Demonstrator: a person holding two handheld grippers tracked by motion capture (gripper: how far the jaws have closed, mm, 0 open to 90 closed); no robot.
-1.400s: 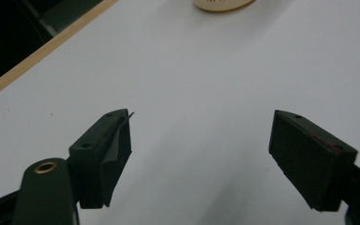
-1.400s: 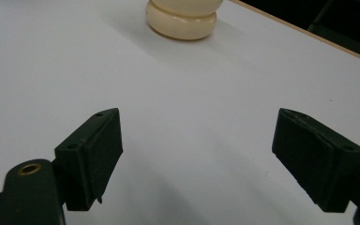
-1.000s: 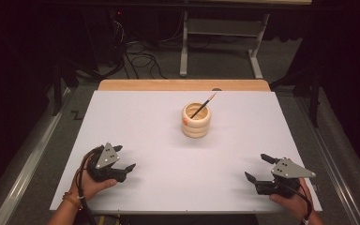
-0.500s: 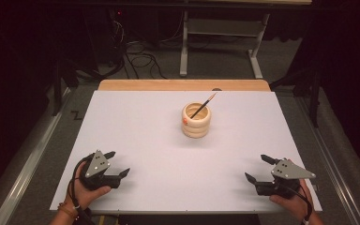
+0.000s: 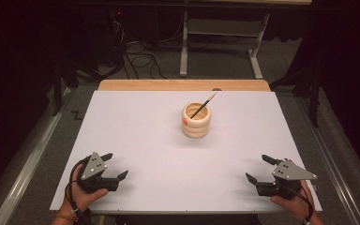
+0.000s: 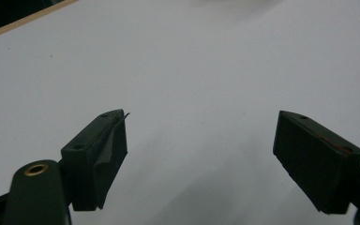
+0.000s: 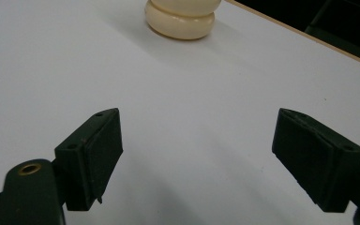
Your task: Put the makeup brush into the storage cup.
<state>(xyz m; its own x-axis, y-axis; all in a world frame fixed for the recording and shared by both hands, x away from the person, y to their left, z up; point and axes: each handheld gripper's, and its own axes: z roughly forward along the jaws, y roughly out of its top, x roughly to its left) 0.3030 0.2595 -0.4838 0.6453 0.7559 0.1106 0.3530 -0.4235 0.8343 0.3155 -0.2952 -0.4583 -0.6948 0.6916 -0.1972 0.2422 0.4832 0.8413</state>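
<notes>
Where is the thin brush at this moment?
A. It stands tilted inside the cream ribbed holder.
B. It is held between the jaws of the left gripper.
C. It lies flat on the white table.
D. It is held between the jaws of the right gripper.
A: the brush leans in the cream ribbed holder, its tip up to the right, far from both open grippers.

We hold two matching black grippers: the left gripper (image 5: pixel 113 166) and right gripper (image 5: pixel 258 169) each carry a grey three-cornered plate, wedge-shaped black jaws with small screw holes, a brass eyelet, and a dark trailing cable.
</notes>
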